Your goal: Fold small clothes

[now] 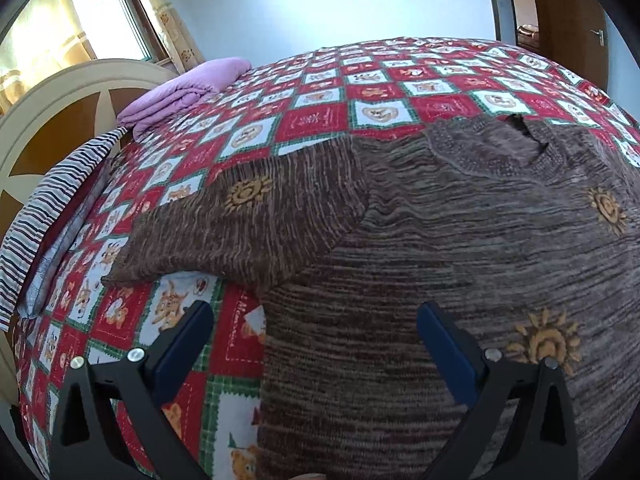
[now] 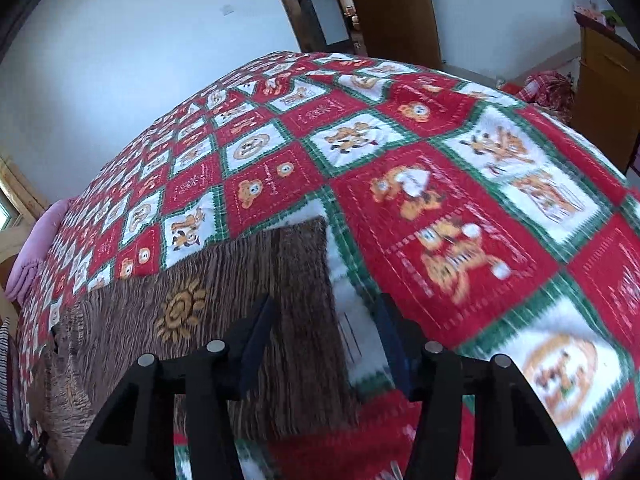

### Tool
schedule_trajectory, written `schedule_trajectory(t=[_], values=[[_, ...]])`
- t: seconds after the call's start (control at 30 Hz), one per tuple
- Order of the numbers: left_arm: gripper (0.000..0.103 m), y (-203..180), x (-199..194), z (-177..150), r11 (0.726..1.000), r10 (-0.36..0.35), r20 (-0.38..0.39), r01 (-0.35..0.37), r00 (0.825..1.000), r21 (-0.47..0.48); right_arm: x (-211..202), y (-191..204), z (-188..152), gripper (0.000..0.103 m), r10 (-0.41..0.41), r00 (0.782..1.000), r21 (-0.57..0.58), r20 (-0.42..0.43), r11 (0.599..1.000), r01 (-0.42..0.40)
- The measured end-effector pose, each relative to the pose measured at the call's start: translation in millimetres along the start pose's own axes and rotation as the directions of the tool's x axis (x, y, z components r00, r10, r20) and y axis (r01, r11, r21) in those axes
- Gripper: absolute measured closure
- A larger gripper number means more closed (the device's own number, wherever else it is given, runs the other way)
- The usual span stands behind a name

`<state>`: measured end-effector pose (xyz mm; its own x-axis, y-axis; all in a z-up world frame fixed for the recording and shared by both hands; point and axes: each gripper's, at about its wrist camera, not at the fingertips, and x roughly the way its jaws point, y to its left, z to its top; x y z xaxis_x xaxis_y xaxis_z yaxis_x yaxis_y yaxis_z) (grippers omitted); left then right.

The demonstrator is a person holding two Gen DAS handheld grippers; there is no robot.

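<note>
Left tool (image 1: 314, 334) gapes over the sweater (image 1: 440, 260) body; right tool (image 2: 324, 324), half-open, straddles a sleeve edge.

Patchwork bedspread (image 1: 320, 116); folded purple blanket (image 1: 188, 88); wooden door (image 2: 394, 12)

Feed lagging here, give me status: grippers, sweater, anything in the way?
Left gripper open over sweater side edge, empty. Right gripper open, straddling sleeve edge, not clamped. Sweater flat on quilt, unfolded. Nothing blocking.
</note>
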<state>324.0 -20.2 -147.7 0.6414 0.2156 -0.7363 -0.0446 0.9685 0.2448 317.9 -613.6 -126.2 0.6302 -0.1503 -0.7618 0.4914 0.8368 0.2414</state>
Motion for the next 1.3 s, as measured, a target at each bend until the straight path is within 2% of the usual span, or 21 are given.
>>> schedule_trajectory(t=[0.03,0.07,0.17,0.4,0.73,1.0,1.3], values=[[0.0,1,2,1,1.0,0.002,-0.004,-0.002,1.0,-0.004,3,4,1,0.057,0.009,1.0,-0.026,-0.006,1.0,-0.01],[0.0,1,4,2,1.0,0.0,-0.011,0.0,1.0,-0.015,6,8,1,0.072,0.017,1.0,-0.047,-0.019,0.999,-0.018],[0.0,5,6,2,0.999,-0.012,-0.018,0.011,1.0,-0.043,7,14,-2,0.093,0.023,0.999,-0.079,-0.041,0.997,-0.026],[0.0,15,-2,-2,0.997,-0.032,-0.009,0.031,0.999,-0.072,-16,34,5,0.096,0.037,0.999,-0.127,-0.023,0.991,-0.04],[0.0,41,-6,-6,0.992,-0.045,0.013,0.046,0.999,-0.121,-76,114,28,0.096,0.116,0.991,-0.245,0.062,0.965,-0.098],[0.0,56,-3,-15,0.988,-0.05,0.026,0.053,0.998,-0.148,-113,204,19,0.096,0.205,0.977,-0.375,0.057,0.911,-0.17],[0.0,69,5,-22,0.979,-0.078,0.023,0.081,0.997,-0.189,-128,290,-5,0.096,0.268,0.963,-0.482,0.006,0.845,-0.232]])
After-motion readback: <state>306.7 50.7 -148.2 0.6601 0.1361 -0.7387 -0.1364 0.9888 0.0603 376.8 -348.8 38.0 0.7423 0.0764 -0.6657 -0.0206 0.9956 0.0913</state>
